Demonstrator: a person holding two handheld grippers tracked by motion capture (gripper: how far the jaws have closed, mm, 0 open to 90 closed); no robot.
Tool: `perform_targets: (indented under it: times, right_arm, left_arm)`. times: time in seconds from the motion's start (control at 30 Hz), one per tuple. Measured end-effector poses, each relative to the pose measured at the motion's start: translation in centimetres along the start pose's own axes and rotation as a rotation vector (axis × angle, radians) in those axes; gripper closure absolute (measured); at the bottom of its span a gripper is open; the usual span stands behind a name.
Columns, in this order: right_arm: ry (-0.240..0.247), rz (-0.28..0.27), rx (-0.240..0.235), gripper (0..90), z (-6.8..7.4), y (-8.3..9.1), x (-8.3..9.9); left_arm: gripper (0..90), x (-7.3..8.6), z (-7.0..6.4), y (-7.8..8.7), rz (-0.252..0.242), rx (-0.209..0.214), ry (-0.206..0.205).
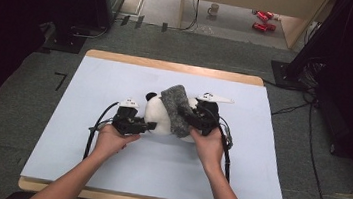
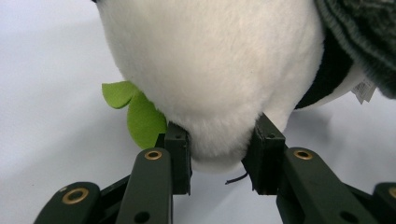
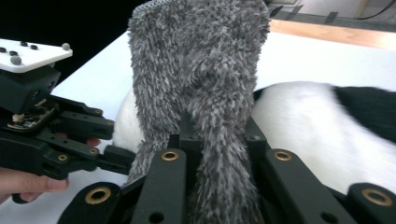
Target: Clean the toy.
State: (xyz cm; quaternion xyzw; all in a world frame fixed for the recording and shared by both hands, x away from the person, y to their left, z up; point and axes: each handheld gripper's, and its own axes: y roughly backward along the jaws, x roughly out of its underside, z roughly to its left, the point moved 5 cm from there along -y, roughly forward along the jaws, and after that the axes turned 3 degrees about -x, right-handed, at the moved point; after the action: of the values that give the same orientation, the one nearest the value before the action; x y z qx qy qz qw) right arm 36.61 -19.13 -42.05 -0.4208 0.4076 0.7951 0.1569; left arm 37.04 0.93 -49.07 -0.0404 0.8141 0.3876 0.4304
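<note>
Panda toy [image 1: 160,115] lies mid table [image 1: 116,77]. Left tool [image 2: 218,161] clamps its white end to steady it; right tool [image 3: 212,154] grips the grey fuzzy hat [image 3: 201,65] draped over the toy, likely dressing it.

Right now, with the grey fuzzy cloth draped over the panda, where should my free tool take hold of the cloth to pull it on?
Neither tool is free: the left tool pinches the panda, the right tool the grey fuzzy cloth. A regrip would probably best take the cloth's raised far edge from above, where it stands clear of the plush body.
</note>
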Motion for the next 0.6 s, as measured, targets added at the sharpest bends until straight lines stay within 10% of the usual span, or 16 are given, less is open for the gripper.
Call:
perform_targets:
  times: [0.6]
  right_arm:
    - [-0.103,-0.078,0.079,77.3,-4.6,4.3,-0.5]
  left_arm:
    - [65.3,-0.9,0.7,-0.3,0.013,0.026,0.016]
